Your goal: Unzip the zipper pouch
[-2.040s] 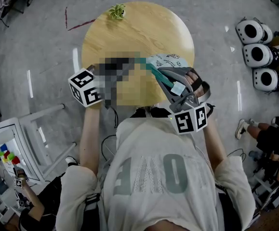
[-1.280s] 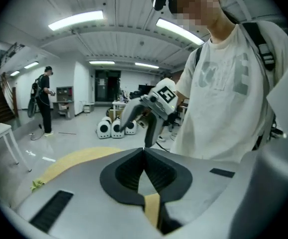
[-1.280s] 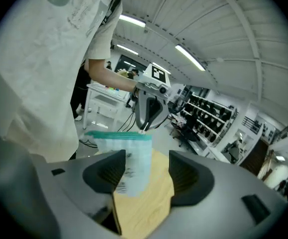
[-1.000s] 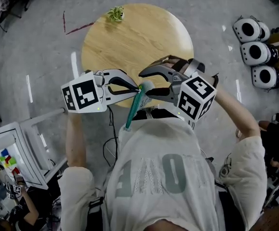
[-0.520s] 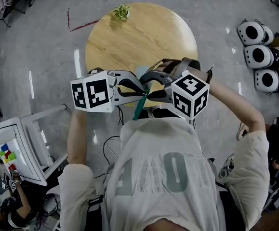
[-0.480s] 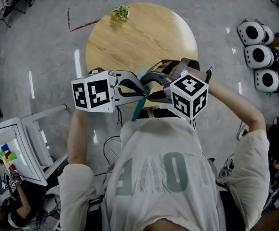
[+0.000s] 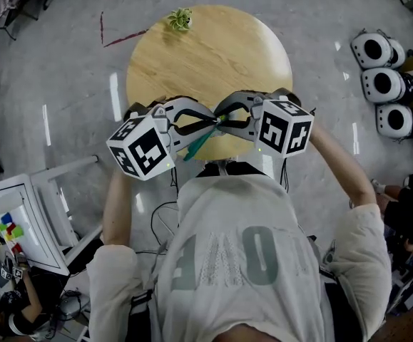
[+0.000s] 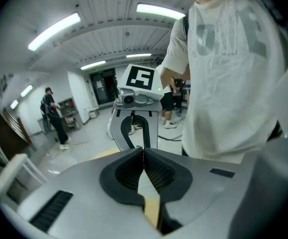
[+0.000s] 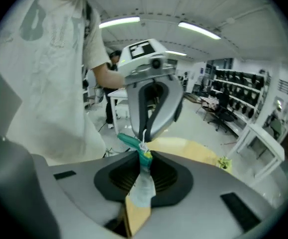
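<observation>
View from beside the person, both claws raised and meeting just over the near edge of the round pale-wood tabletop; small green plant at its far rim, well apart. Right claw: jaws have just been closing and now pinch the pale fabric zipper pouch with teal zip edge, which stands between the pads w/ the teal end sticking up past the tips. Left claw: tips fully together; the right gripper view shows a thin pale pull strand running from the zip end up into those tips, so it appears clamped on that, though it is very small. Pouch thus hangs in the air betw. the two claws, off the tabletop, its teal strip trailing down toward the person. Step in hand, by my reading: grips set, zip not yet run. To do it well: keep the right claw firm on the fabric close to the zip end, draw the left claw straight along the zip line, not across it; keep the fabric taut so the slider doesn't snag; avoid twisting either claw.
</observation>
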